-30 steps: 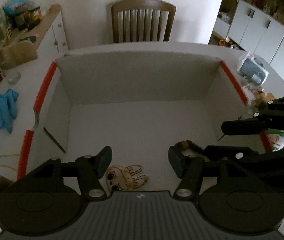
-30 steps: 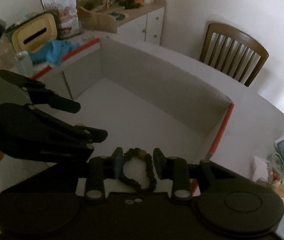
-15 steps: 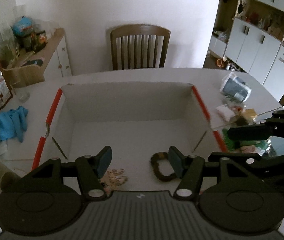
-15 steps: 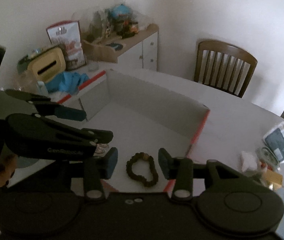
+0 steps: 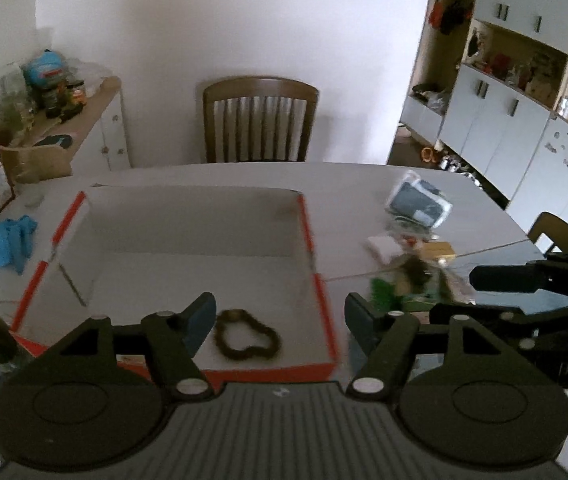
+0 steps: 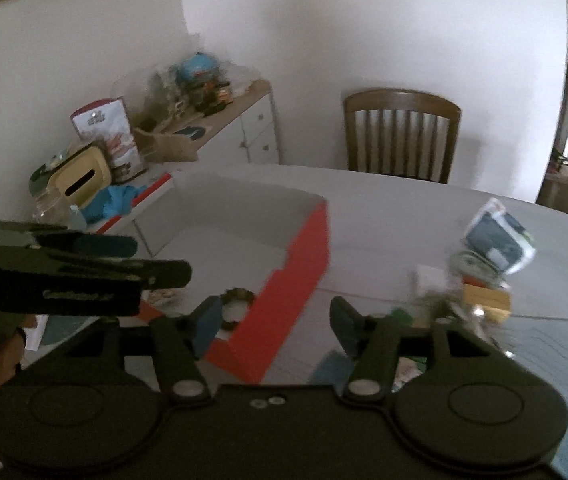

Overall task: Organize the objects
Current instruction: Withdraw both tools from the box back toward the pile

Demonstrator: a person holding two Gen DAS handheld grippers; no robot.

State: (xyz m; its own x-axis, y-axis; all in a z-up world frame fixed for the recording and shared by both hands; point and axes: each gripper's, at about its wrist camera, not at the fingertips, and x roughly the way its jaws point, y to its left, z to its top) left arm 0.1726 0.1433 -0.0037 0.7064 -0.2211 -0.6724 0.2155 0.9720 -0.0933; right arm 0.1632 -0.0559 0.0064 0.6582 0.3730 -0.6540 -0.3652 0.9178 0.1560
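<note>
Nearest, the left gripper [image 5: 279,318] has its fingers [image 5: 201,314] spreading, with nothing pressed between them; the bead bracelet [image 5: 247,339] seen past them lies loose on the floor of the red-edged box [image 5: 316,320], close to the box's near wall. The right gripper [image 6: 273,322] is likewise spreading its fingers [image 6: 207,320], with nothing held; it hangs over the box's near right corner, and from there the bracelet shows just inside that corner.

The step in hand looks like turning to the next thing to collect. To do it well, keep both grippers above the box's wall, carry the right one toward the cluttered pile [image 6: 464,300] on the tabletop [image 6: 384,216] to the right of the box, and single out one item before lowering, since the pile is blurred and tangled. Straddle that item fully before squeezing.

Further right of the box lies a grey pouch [image 6: 498,242]. Beyond the box stands a wooden chair [image 5: 260,119].

Writing: raised lettering runs along the left gripper's body in the right wrist view, too blurred to read surely. A printed bag [image 6: 105,136] on the sideboard left of the box bears a label that cannot be made out.
</note>
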